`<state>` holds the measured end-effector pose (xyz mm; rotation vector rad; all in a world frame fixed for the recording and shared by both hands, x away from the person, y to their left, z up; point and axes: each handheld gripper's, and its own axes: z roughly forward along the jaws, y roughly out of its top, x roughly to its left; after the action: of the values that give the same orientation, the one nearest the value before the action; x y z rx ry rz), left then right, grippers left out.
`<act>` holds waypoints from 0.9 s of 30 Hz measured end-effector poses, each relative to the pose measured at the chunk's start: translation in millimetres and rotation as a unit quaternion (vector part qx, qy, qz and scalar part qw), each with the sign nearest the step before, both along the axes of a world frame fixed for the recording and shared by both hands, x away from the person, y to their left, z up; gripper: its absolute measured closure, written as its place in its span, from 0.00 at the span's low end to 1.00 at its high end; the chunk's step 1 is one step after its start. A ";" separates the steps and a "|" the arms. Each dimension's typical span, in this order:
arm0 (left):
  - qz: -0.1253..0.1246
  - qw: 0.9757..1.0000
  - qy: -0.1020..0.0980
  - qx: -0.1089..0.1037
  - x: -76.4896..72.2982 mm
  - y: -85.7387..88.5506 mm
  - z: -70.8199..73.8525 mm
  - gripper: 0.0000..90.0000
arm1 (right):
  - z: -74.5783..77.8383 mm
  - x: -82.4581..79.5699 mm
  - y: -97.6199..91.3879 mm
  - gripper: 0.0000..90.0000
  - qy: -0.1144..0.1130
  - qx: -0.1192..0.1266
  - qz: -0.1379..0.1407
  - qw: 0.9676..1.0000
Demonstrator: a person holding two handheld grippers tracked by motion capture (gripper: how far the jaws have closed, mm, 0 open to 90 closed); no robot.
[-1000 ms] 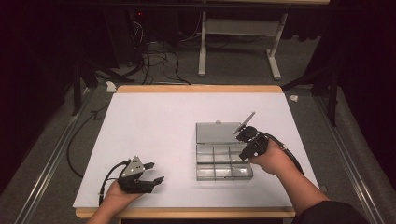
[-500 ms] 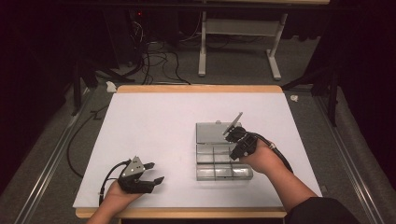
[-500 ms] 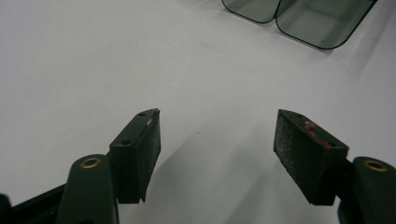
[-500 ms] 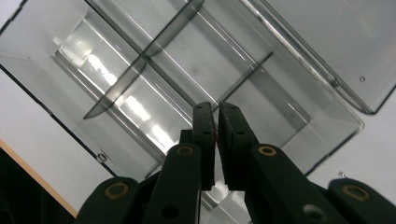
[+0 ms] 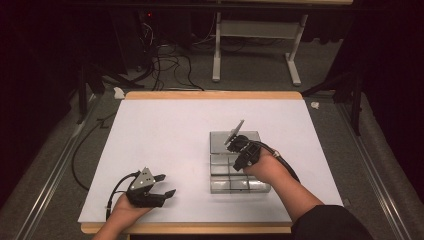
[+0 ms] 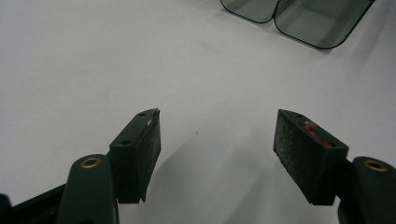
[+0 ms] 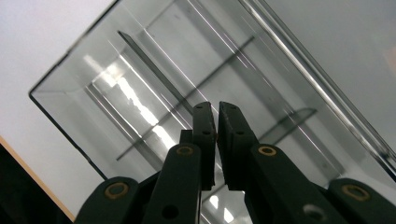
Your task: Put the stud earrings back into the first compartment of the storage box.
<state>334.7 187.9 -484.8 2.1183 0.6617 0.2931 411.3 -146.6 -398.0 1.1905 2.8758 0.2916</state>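
You're holding the right gripper (image 5: 234, 141) over the clear compartment box (image 5: 239, 185), which is sitting on the white table (image 5: 165, 135) right of centre, nearer your edge. Its jaws are pressed together on a thin flat divider plate (image 5: 234, 131), and the plate is sticking up at a tilt above the far part of the box. In the right gripper view the plate is running away from the closed fingertips as a dark slim strip (image 7: 154, 70) across the transparent box (image 7: 84, 88) below, with the box's inner walls catching the light. Your left gripper (image 5: 165, 185) is resting low near the front edge of the table, well apart from the box, its jaws standing wide with nothing between them. In the left gripper view you're looking past those spread pads (image 6: 144, 154) at bare table, with rounded corners of the box (image 6: 317, 23) at the top.
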 end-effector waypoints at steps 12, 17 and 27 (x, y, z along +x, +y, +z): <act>-0.001 1.000 0.001 0.002 0.2 -0.3 -0.1 0.36 | -4.5 5.1 26.4 0.95 0.008 0.005 0.007 1.000; 0.000 1.000 0.002 0.001 0.4 -0.3 -0.2 0.36 | -7.8 10.0 33.4 0.95 0.011 0.008 0.018 1.000; -0.001 1.000 0.004 -0.002 0.8 0.4 0.0 0.36 | -23.6 17.7 47.6 0.95 0.012 0.005 0.037 0.999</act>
<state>335.5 188.3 -484.9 2.1184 0.6641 0.2813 429.0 -99.0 -421.6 1.0993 2.9469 0.2941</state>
